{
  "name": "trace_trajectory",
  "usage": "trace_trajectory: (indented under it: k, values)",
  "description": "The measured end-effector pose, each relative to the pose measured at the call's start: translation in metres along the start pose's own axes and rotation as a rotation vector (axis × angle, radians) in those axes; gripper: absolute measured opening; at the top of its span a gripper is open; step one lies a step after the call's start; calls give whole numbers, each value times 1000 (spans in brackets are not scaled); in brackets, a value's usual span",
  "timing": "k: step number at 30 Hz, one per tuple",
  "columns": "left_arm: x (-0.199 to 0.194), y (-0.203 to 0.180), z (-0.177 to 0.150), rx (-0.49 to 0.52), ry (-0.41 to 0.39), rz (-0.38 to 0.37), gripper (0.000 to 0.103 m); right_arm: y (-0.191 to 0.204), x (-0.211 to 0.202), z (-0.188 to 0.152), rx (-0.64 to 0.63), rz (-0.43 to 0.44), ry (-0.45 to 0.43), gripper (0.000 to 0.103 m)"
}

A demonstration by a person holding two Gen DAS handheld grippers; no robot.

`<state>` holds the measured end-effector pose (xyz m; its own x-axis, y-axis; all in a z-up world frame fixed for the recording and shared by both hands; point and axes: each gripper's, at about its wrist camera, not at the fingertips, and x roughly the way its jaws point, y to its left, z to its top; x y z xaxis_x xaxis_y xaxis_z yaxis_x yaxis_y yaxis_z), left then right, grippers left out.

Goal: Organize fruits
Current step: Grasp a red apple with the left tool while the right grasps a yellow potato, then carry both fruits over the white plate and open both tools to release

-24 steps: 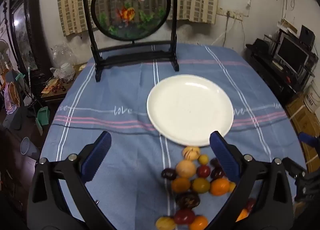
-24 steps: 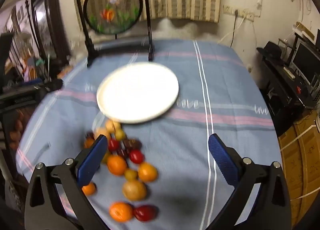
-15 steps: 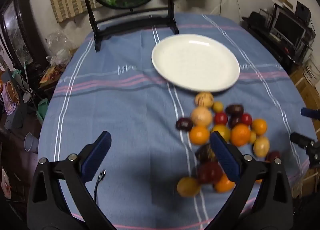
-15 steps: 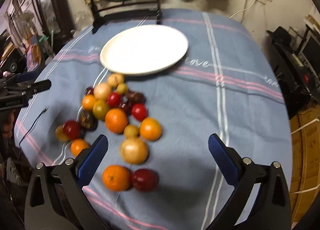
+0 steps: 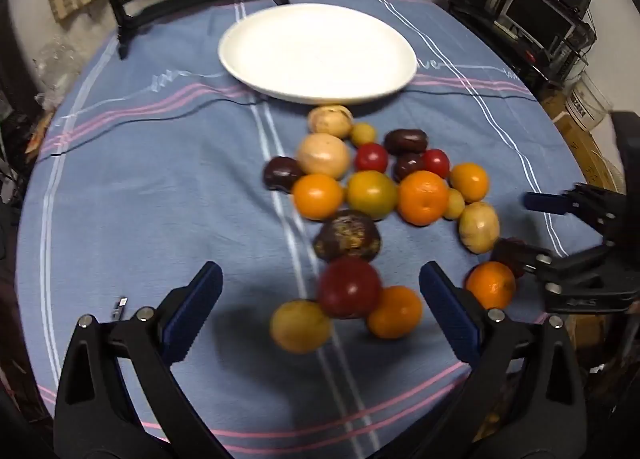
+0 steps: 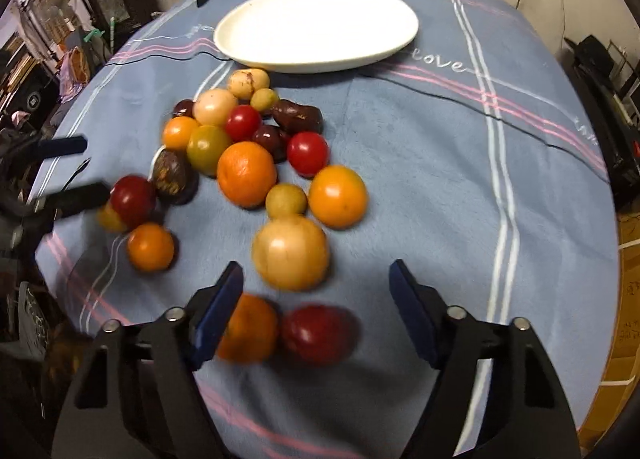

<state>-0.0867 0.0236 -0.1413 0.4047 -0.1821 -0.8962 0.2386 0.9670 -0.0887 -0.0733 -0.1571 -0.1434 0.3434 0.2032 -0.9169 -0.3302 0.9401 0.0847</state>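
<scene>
- The left hand-held gripper (image 5: 320, 311) hangs tilted down over the near end of the fruit pile (image 5: 372, 195), jaws wide apart and empty, likely lining up on the red fruit (image 5: 349, 287).
- The fruit lies loose on the surface (image 5: 160, 179), none yet on the white plate (image 5: 256, 67) just behind.
- The right hand-held gripper (image 6: 316, 307), jaws apart and empty, straddles an orange (image 6: 250, 329) and a dark red fruit (image 6: 316, 333).

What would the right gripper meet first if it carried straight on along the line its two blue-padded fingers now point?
Probably the round dark red fruit lying between the open fingers of the right gripper, beside a round orange fruit by its left pad. Depth is unclear; both are blurred.
</scene>
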Motion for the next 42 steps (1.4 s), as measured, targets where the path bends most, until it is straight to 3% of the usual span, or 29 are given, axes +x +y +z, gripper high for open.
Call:
trace_trajectory:
  k: [2, 5, 9, 10, 11, 13, 18, 22, 29, 42]
  values:
    - [6, -4, 2, 6, 17, 0, 100, 1, 17, 3, 22, 33, 60, 66]
    - [18, -9, 6, 14, 40, 2, 100, 4, 27, 2, 22, 115, 112, 41]
    - [28, -14, 9, 13, 74, -15, 98, 7, 21, -3, -23, 102, 110, 41]
    - [31, -14, 9, 15, 87, -13, 90, 6, 20, -3, -11, 110, 107, 41]
    - [33, -15, 8, 17, 106, -20, 69, 4, 16, -4, -4, 115, 103, 41]
    - [44, -12, 5, -2, 171, -45, 42, -1, 9, -6, 24, 125, 86, 41]
    - [43, -10, 4, -25, 170, -48, 41, -12, 2, -10, 61, 150, 73, 41]
    - [22, -18, 16, -4, 120, -31, 41, -16, -4, -13, 69, 149, 40, 41]
    - [-24, -27, 68, 38, -28, 83, 41, -18, -44, 27, 68, 183, -66, 41]
    - [-53, -18, 159, -36, -182, 156, 42, -36, -105, 127, 48, 170, -317, 41]
